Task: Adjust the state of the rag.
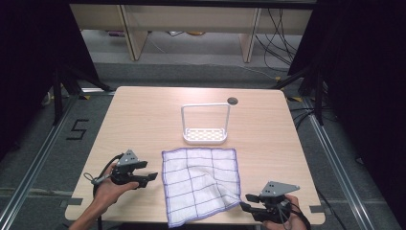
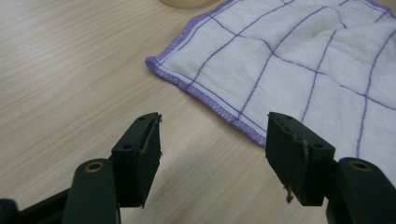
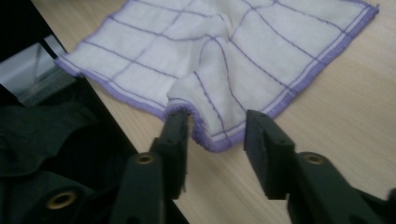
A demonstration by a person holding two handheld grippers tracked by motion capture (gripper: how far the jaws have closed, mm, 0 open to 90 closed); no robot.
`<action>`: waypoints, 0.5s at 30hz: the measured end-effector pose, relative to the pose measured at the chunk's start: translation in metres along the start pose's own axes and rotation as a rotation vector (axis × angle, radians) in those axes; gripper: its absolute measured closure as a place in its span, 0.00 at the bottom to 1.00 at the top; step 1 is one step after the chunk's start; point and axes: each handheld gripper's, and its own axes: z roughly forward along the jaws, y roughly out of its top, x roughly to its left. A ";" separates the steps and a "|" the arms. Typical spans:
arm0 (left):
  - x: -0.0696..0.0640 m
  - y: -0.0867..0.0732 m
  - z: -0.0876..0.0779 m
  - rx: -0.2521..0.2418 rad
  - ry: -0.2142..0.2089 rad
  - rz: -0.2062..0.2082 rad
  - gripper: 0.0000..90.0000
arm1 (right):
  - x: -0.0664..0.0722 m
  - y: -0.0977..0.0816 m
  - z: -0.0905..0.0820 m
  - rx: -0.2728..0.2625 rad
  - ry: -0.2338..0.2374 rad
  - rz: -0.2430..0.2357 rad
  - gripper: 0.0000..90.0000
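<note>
White purple-checked cloth (image 1: 200, 184) is lying flat on the bench (image 1: 139, 120) near its front edge. I'm holding the right tool (image 3: 212, 135) open around its rumpled corner, the left tool (image 2: 212, 149) open just beside its edge.

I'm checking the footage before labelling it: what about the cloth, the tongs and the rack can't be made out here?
- Cloth: its near edge hangs past the table front in the high view.
- Right tongs: right gripper view, the cloth corner lies between the jaws; whether a pad touches it is unclear.
- Left tongs: open over bare wood; the frame's bottom edge crops the body.
- White rack: too small in the high view to read its base pattern.
</note>
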 end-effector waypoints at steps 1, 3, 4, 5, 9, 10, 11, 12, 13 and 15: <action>0.000 0.000 0.000 0.000 0.000 0.000 0.39 | 0.000 0.000 0.000 0.000 0.000 0.000 0.63; 0.005 0.002 0.002 -0.008 0.011 -0.023 0.38 | -0.001 0.009 -0.012 -0.076 0.014 0.007 0.58; 0.009 0.004 0.005 -0.030 0.014 -0.063 0.38 | -0.004 0.012 -0.016 -0.113 0.005 -0.014 0.57; 0.009 0.004 0.005 -0.030 0.014 -0.063 0.38 | -0.003 0.015 -0.020 -0.136 0.012 0.032 0.57; 0.017 0.012 0.013 -0.056 0.040 -0.105 0.38 | -0.010 0.029 -0.021 -0.155 -0.066 0.007 0.56; 0.019 0.017 0.018 -0.061 0.054 -0.104 0.38 | -0.018 0.039 -0.013 -0.156 -0.088 0.023 0.55; 0.021 0.020 0.019 -0.038 0.053 -0.084 0.38 | -0.025 0.044 -0.006 -0.169 -0.094 0.015 0.55; 0.022 0.022 0.022 -0.037 0.055 -0.082 0.38 | -0.029 0.048 -0.001 -0.152 -0.110 0.039 0.55; 0.022 0.024 0.026 -0.043 0.065 -0.081 0.38 | -0.035 0.053 0.006 -0.149 -0.124 0.051 0.54; 0.024 0.028 0.032 -0.032 0.069 -0.074 0.38 | -0.047 0.061 0.019 -0.144 -0.144 0.053 0.54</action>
